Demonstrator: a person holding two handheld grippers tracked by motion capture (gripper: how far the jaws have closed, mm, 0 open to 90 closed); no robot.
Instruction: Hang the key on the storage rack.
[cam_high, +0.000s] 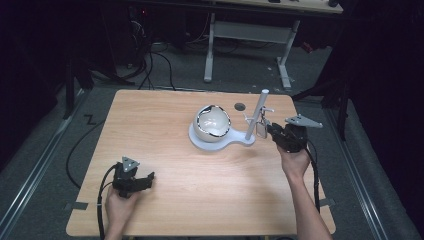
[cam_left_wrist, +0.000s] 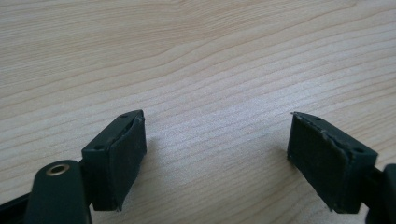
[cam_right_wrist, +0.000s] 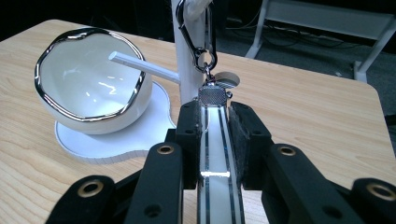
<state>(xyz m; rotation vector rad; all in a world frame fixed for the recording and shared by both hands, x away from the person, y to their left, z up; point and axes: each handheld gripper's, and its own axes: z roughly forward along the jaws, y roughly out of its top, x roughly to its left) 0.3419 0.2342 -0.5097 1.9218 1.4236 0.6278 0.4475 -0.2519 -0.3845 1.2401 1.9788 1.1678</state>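
High view: a wooden bench (cam_high: 165, 150) carries a white stand (cam_high: 220, 140) with a flat base, an upright post (cam_high: 257, 112) and a white bowl (cam_high: 212, 122) with a dark shiny rim. The right tool (cam_high: 272, 131) sits just beside the post, reaching toward a small tag (cam_high: 261, 129) hanging from it; the grip itself is too small to make out from up here. The left tool (cam_high: 147, 179) rests low on the bench near the front left corner, well apart from the stand, the hand (cam_high: 120, 200) behind it cut off by the picture's bottom edge.

Left gripper view: both jaws stand wide apart over bare wood grain, nothing between them.

Right gripper view: the jaws are clamped on a flat white tag (cam_right_wrist: 217, 154) with 2 dark stripes. A metal cap joins it to a clip (cam_right_wrist: 194, 37) hooked on a peg of the post, whose top is cut off. The bowl (cam_right_wrist: 88, 79) sits to the left on the base.
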